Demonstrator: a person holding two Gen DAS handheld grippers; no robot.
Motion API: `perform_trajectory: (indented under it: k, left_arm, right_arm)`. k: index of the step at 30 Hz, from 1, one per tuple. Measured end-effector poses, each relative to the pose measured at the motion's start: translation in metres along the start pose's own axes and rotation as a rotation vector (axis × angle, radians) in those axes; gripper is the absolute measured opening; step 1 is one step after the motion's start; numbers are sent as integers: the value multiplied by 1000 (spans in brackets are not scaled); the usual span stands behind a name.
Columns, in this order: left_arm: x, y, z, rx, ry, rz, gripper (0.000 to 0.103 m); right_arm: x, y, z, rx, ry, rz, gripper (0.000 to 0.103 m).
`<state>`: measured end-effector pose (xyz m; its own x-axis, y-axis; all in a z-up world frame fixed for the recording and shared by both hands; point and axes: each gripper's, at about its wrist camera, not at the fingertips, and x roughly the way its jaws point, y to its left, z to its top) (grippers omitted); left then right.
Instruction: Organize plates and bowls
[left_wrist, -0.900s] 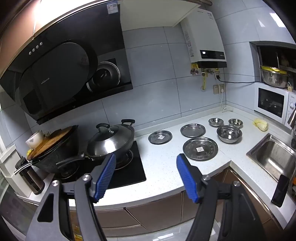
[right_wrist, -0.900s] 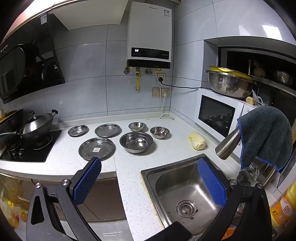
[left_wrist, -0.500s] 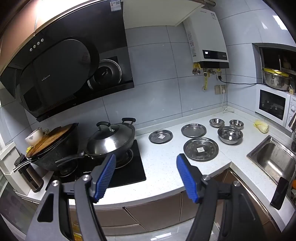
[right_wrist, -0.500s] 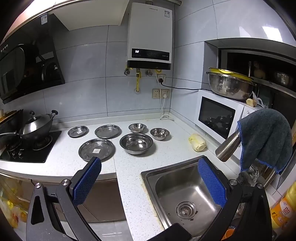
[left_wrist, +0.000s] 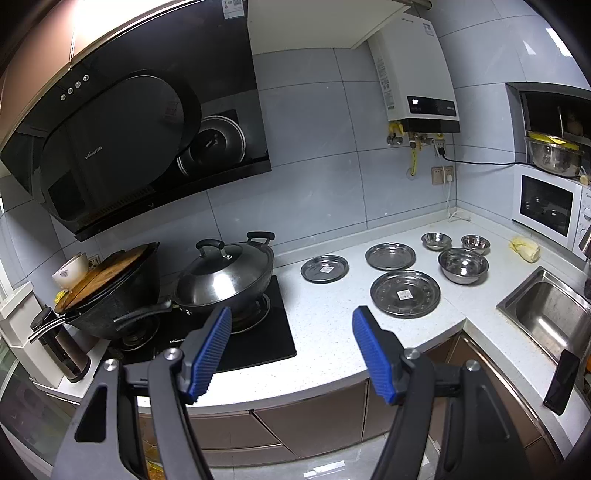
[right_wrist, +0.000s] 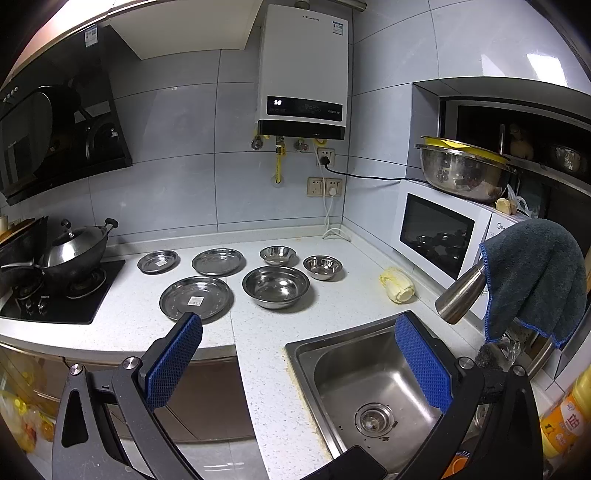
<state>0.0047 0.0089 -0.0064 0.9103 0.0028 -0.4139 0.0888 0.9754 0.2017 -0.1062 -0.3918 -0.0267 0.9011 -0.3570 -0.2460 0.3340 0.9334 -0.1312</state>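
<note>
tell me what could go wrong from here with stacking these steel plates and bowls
The large plate lies flat near the counter's front edge; a sideways nudge from an open gripper could slide it off.
The large bowl sits close to two small bowls, so reaching for it may knock them.
The smooth steel could slip from the pads.

Silver steel plates (right_wrist: 196, 298) and bowls (right_wrist: 276, 286), speckled white countertop (right_wrist: 258, 332), blue-padded black grippers (right_wrist: 299, 362).
</note>
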Motion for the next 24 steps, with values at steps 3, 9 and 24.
perform_trajectory:
  k: [3,9,24]
  left_arm:
    - [0,0,-1,-1,-1,1,67]
    - [0,0,0,-1,0,0,67]
    - [1,2,1,2,6,-1,67]
  right_arm:
    - [1,2,1,-4,0,-2,102]
    - [1,4,1,-7,-3,-8,102]
    - [2,4,0,-7,-3,-3,102]
